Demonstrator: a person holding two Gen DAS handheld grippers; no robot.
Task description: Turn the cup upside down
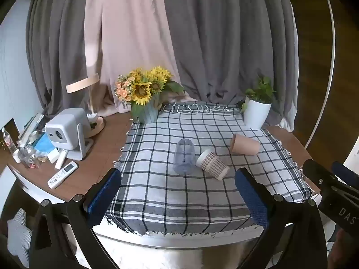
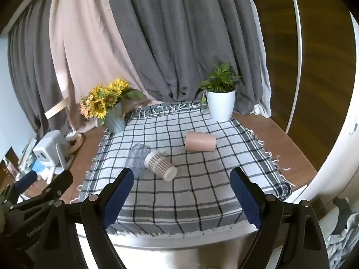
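Observation:
Three cups lie on their sides on the checked cloth (image 1: 179,201). A clear plastic cup (image 1: 184,157) lies left of centre; it also shows in the right wrist view (image 2: 136,157). A brown checked paper cup (image 1: 212,164) touches it on the right (image 2: 160,162). A plain pink cup (image 1: 245,144) lies farther back right (image 2: 200,141). My left gripper (image 1: 179,197) is open and empty, above the near edge of the cloth. My right gripper (image 2: 181,197) is open and empty, also at the near edge.
A sunflower vase (image 1: 147,109) stands at the cloth's back left, a white plant pot (image 1: 257,113) at the back right. A projector (image 1: 67,130), a remote (image 1: 62,174), a lamp and clutter fill the left of the wooden table. Curtains hang behind.

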